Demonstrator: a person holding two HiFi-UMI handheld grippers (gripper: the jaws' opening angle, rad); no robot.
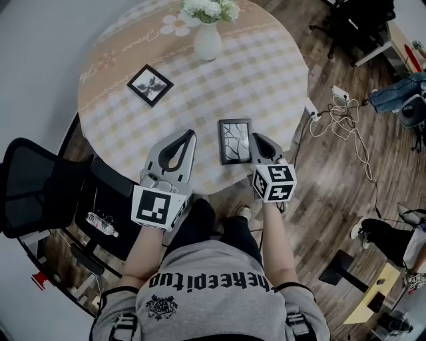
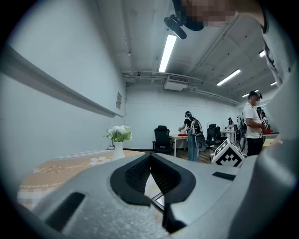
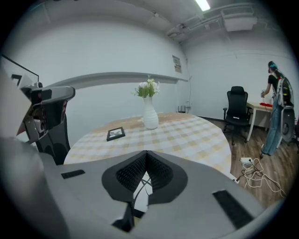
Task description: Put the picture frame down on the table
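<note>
Picture frame [image 1: 235, 141] flat on table [image 1: 266, 73], vase [image 1: 207, 41] beyond, left tool [image 1: 192, 134] and right tool [image 1: 255, 138] closed, empty

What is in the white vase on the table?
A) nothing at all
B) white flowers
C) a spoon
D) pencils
B: white flowers stick out of the top of the vase, which stands at the far side of the table.

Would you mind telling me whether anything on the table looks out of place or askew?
Only mildly: the small black-framed picture lies turned diagonally on the round checked table, while the dark frame with a branch print lies flat near its edge. Nothing spilled or damaged.
</note>
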